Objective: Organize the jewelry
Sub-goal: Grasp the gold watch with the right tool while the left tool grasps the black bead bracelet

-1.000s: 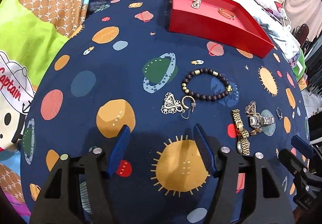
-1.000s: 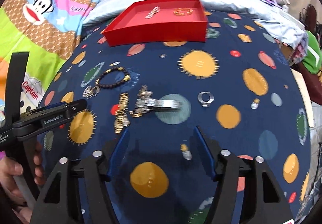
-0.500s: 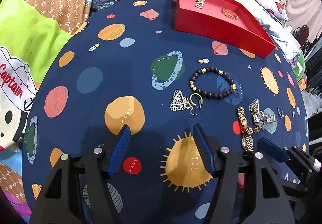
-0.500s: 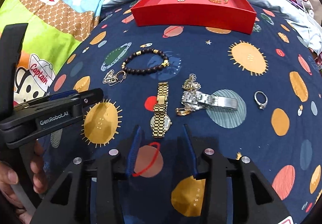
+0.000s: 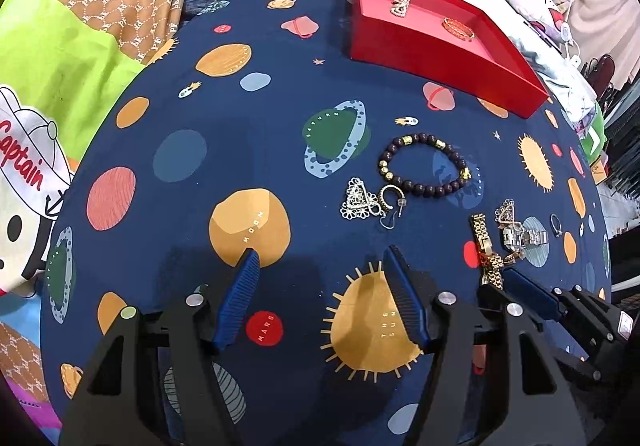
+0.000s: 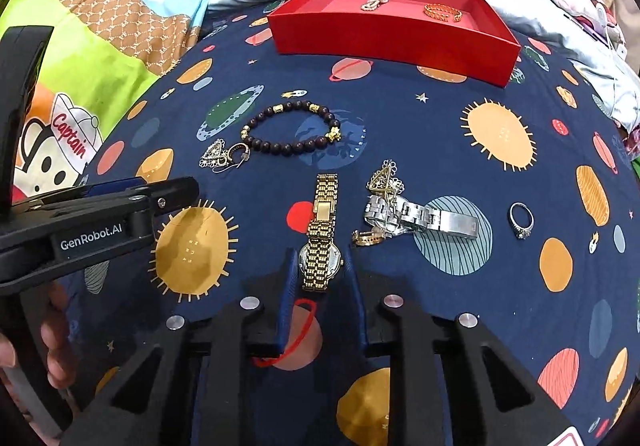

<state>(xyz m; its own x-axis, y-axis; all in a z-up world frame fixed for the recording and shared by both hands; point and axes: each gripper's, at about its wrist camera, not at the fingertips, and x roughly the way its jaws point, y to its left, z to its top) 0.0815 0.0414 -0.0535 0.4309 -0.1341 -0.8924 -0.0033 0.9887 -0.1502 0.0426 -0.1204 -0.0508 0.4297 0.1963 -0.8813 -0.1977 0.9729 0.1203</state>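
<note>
Gold links catch the eye: a gold watch [image 6: 322, 236] lies flat on a navy cloth [image 6: 400, 117] printed with planets and suns. The right gripper [image 6: 320, 266] sits low over it, its blue fingers [image 6: 289, 278] either side of the watch face, narrowed close to it; whether they press it I cannot tell. From the watch, a silver watch [image 6: 420, 215] tangled with a filigree pendant [image 6: 384, 177] lies just to the right, a small gold ring [image 6: 368, 237] touching that pile. A silver ring [image 6: 521, 219] lies farther right, apart. Beyond the watch is a dark bead bracelet [image 6: 292, 127], with a filigree charm and hoop [image 6: 224, 155] at its left end. Farther still stands a red tray [image 6: 392, 33] holding a pearl piece [image 6: 376, 0] and a gold bangle [image 6: 442, 11]. The left gripper [image 5: 320, 258] hovers to the watch's left over a sun print, jaws wide apart, holding nothing.
</note>
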